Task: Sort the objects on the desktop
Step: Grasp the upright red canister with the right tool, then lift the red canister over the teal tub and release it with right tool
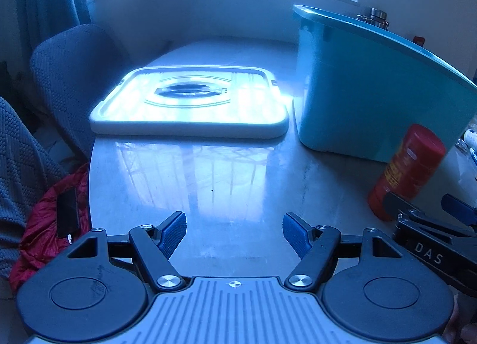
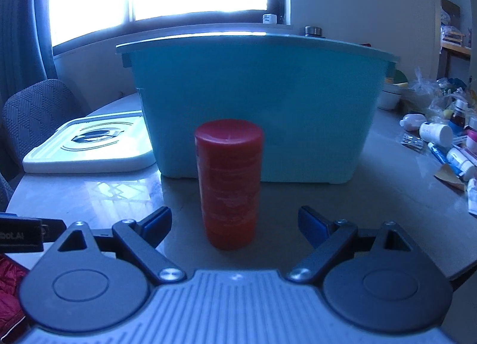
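Between the spread blue pads of the right gripper (image 2: pixel 234 226): red cylindrical canister (image 2: pixel 229 183), upright on the table (image 2: pixel 89 197), clear of both pads, jaws wide and holding nothing. Directly behind, close to the canister: teal storage bin (image 2: pixel 256 105), open-topped, interior hidden from this angle. To the bin's left, flat on the table: white lid (image 2: pixel 86 150) with recessed handle, edge near or against the bin wall; contact cannot be told.

Seen from the left wrist only: left gripper (image 1: pixel 234 235) over bare tabletop (image 1: pixel 208 183), jaws wide, nothing between the pads; canister (image 1: pixel 405 171) at far right and leaning through lens distortion, with the right gripper (image 1: pixel 429 206) beside its base; lid (image 1: pixel 190 102) straight ahead, bin (image 1: pixel 372 90) to its right; red fabric (image 1: pixel 38 239) with a dark flat object on it, off the table's left edge; grey chair (image 1: pixel 65 75) beyond.

Seen from the right wrist only: clutter on the table at far right, including white bottles (image 2: pixel 435 132), a blister pack (image 2: pixel 413 141) and tubes, well apart from the canister; part of the left gripper (image 2: pixel 26 232) at the left margin.
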